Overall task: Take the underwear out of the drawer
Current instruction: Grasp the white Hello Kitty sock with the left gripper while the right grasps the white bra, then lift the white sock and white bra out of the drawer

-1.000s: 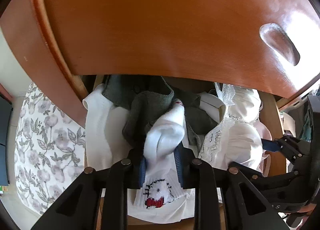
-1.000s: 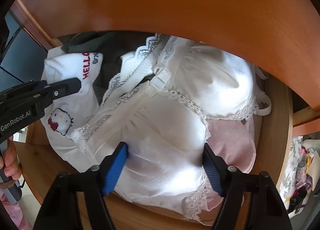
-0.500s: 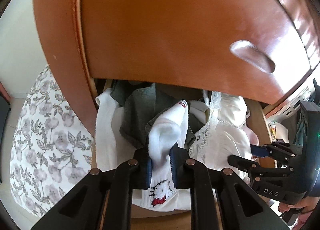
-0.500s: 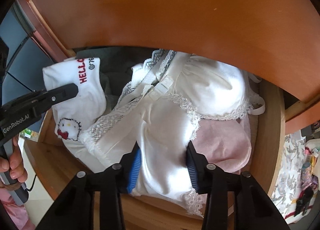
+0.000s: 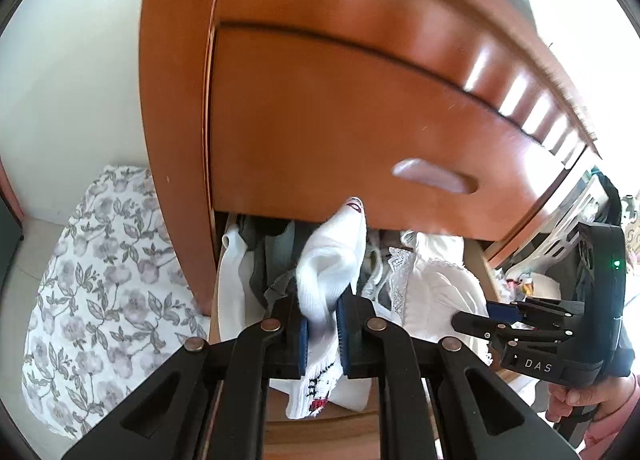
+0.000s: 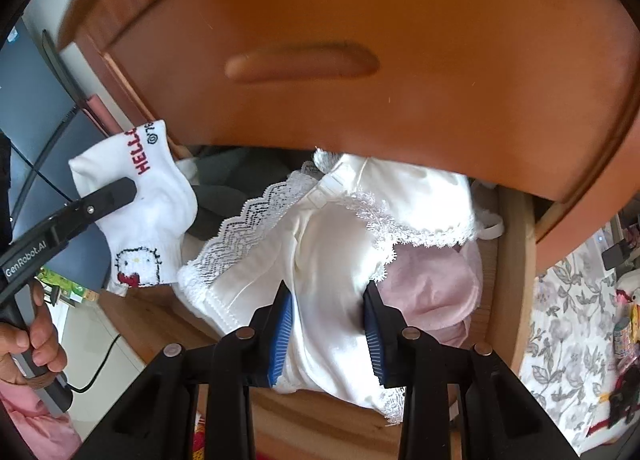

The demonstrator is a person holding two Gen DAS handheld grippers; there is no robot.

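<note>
my left gripper pinches a white sock, my right gripper has just been closing on the white bra (both barely above the drawer); carrying them clear remains.

White sock with red lettering; white lace-trimmed bra; orange-brown drawer front.

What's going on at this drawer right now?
A person is emptying an open drawer with a gripper in each hand. The left gripper is shut on a white sock with a cartoon cat, its fingers having just closed a little more. The right gripper has just closed on a white satin bra with lace trim. Grey clothes and a pink piece lie in the drawer.
</note>
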